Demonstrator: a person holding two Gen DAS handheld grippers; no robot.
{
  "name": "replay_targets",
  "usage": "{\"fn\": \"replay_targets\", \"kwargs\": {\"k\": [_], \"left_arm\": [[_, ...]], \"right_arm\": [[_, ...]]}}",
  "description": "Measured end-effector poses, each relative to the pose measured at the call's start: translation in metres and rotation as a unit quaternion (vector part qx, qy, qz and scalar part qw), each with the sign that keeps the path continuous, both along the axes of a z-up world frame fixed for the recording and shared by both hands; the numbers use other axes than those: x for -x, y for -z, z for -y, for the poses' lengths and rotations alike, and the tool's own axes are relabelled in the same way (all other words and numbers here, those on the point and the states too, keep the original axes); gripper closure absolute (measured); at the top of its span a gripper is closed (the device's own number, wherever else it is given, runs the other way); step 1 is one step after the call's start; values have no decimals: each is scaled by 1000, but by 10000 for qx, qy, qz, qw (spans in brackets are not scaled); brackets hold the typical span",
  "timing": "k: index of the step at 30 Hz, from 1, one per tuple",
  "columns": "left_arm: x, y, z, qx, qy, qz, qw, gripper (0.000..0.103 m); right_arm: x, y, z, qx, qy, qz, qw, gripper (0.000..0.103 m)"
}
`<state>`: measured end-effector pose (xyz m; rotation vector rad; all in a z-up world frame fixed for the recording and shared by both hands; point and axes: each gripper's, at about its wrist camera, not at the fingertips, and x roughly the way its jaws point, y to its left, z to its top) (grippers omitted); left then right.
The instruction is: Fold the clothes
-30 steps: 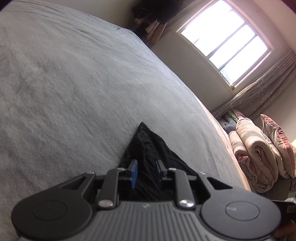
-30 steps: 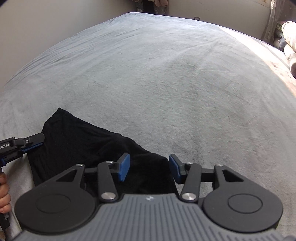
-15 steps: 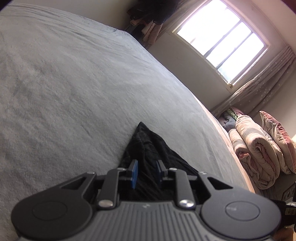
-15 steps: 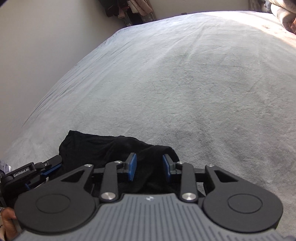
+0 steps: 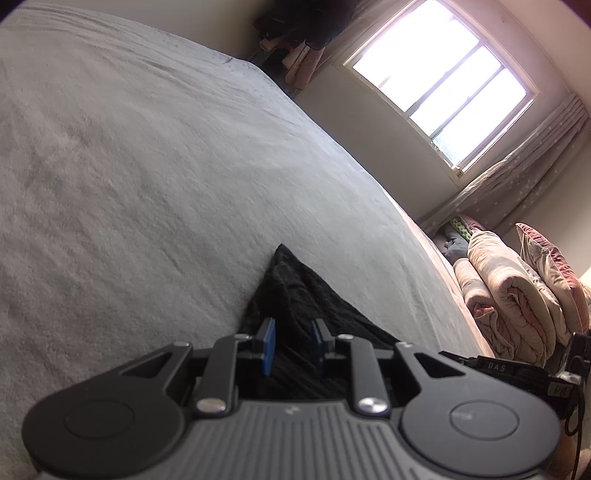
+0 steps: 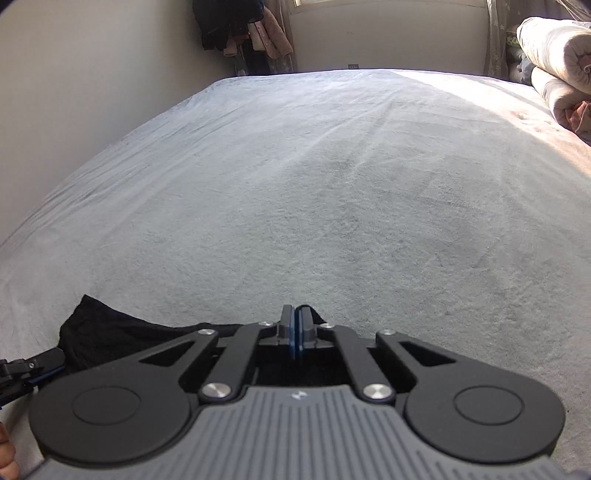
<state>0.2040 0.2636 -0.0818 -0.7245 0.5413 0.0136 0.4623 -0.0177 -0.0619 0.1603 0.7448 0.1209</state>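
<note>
While the black garment [image 5: 295,295] lies low on the near part of the grey bed cover [image 5: 147,184], both grippers are already at it — one at each end. In the left wrist view the cloth runs forward from between the fingers and narrows to a point that rests on the cover, so from that claw its long direction goes ahead and slightly to the right. In the right wrist view the same garment [image 6: 122,336] stretches sideways, from under the right gripper [image 6: 295,332] out to the left, where the tip of the other tool shows at the picture's edge. So its long axis lies between the two claws, and neither hand is clearly nearer; each one is at its own end.

The left gripper [image 5: 293,345] has its blue pads [image 5: 269,345] apart with dark cloth in the gap. Whether they press the cloth I cannot tell, because black fabric against black plastic hides the contact. The right gripper's pads are brought together, with only a thin line between them, and the black edge at their tips suggests they pinch the garment's corner.

I judge that the next move is a lift and carry of both ends, which needs both holds to be firm.

Counted: one garment, two grippers, one bed. Beyond it there is one window [image 5: 443,85], rolled quilts [image 5: 517,295] at the right, and some clothes hanging [image 6: 240,29] in the far corner.
</note>
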Motion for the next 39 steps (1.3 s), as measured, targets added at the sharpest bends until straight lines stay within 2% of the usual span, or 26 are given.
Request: {"fn": "replay_targets", "kwargs": {"k": [3, 8, 14, 16, 17, 22, 23, 24, 25, 26, 29, 33, 39], "left_arm": [[-2, 0, -3, 86, 23, 3, 10000, 81], [-2, -3, -6, 83, -78, 10, 9999, 80], [1, -21, 0, -598, -260, -345, 9973, 77], [-1, -21, -1, -608, -226, -470, 9968, 76], [-1, -21, -1, -605, -207, -506, 9967, 76], [-1, -25, -2, -631, -115, -613, 9961, 76], [-1, -27, -1, -632, -97, -635, 9959, 76], [-1, -28, -1, -624, -67, -633, 9960, 76], [0, -30, 0, -605, -23, -601, 9964, 76], [0, -31, 2, -602, 23, -561, 9966, 76], [1, -34, 10, -641, 212, -416, 9969, 76], [0, -38, 25, -650, 663, -300, 9952, 76], [-6, -36, 60, -836, 1439, -313, 9856, 74]], "right_arm": [[1, 10, -1, 36, 70, 41, 10000, 102], [10, 9, -3, 17, 225, 188, 9996, 101], [15, 14, -3, -31, 281, 325, 9991, 100], [15, 10, -4, -79, 264, 260, 9993, 97], [14, 8, -6, -84, 225, 234, 9994, 92], [16, -1, -6, -155, 76, 34, 9998, 88], [18, -3, -4, -185, 53, -6, 9998, 79], [22, -5, -2, -220, 42, -4, 9997, 59], [27, -7, 1, -254, 31, -2, 9997, 51], [30, -9, 4, -258, -5, 8, 9997, 48], [40, -16, 14, -168, 43, -26, 9998, 48], [73, -27, 45, 13, 285, -74, 9996, 48], [123, -44, 91, 284, 647, -145, 9974, 48]]}}
